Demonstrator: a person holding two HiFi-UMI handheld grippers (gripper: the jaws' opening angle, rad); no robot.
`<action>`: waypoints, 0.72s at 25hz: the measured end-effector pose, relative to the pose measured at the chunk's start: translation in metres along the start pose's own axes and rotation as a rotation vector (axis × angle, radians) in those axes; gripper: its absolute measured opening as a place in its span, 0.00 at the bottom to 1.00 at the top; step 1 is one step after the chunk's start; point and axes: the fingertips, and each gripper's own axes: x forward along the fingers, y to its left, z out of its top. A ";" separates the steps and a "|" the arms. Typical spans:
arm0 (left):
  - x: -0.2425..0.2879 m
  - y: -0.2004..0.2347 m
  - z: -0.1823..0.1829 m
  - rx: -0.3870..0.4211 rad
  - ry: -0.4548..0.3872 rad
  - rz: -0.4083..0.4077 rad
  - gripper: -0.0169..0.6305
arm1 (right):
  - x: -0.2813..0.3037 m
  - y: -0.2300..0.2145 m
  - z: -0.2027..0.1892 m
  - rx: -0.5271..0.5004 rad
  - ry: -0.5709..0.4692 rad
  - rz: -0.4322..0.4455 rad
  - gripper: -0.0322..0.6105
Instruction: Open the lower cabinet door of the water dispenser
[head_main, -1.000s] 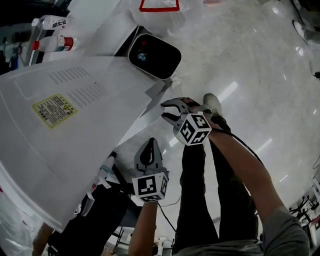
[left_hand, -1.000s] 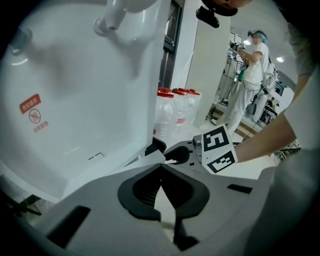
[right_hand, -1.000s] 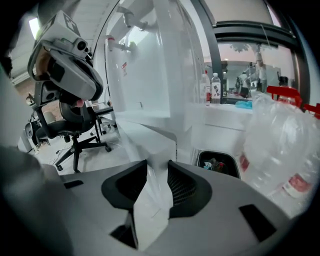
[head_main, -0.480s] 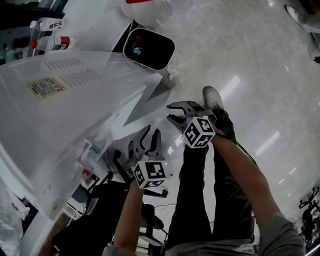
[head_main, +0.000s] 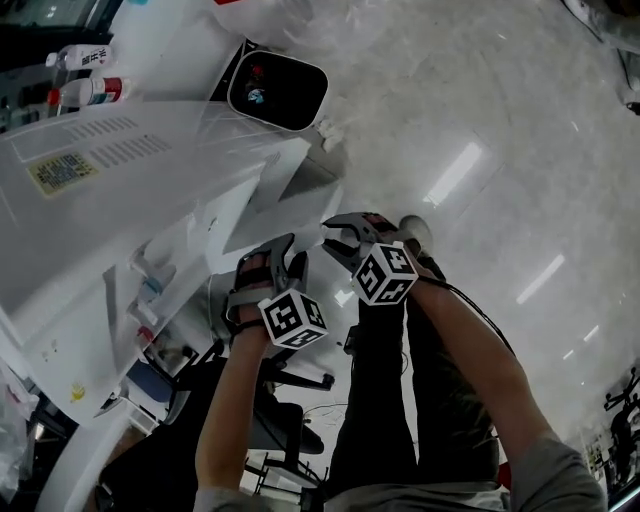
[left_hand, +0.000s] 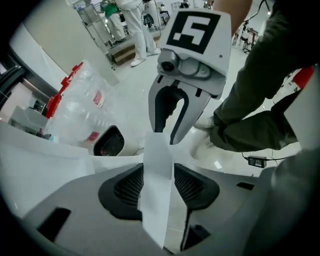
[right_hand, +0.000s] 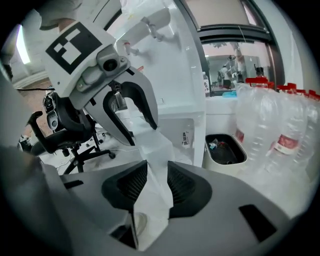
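The white water dispenser (head_main: 110, 200) fills the left of the head view, with its lower cabinet door (head_main: 285, 185) swung out towards me. In the right gripper view the door's thin white edge (right_hand: 157, 150) runs between the pads of my right gripper (right_hand: 156, 187), which is shut on it. My left gripper (head_main: 262, 262) sits just below it on the same edge. Its jaws are opening, and the door edge (left_hand: 156, 210) stands between them without being pressed. Each gripper view shows the other gripper on the edge: the right gripper (left_hand: 166, 136) and the left gripper (right_hand: 141, 134).
A white bin with a black lid (head_main: 278, 92) stands by the dispenser's base. Beside it are packs of bottled water (right_hand: 280, 130). A black office chair (head_main: 270, 400) is under my left arm, and my legs and a shoe (head_main: 415, 230) are on the glossy floor. Bottles (head_main: 85, 92) stand behind the dispenser.
My left gripper has rolled over, come down onto the door's edge and opened from shut. The right gripper has moved sideways with the door, which has swung further out.
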 end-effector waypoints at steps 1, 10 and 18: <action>0.002 -0.001 0.000 0.008 0.012 0.011 0.30 | -0.001 0.002 -0.001 0.001 0.000 0.005 0.25; 0.003 -0.021 -0.005 -0.017 0.109 0.068 0.34 | -0.007 0.025 -0.011 -0.031 0.017 0.082 0.24; -0.001 -0.054 -0.013 0.072 0.118 0.055 0.34 | -0.019 0.061 -0.023 0.099 -0.027 0.091 0.18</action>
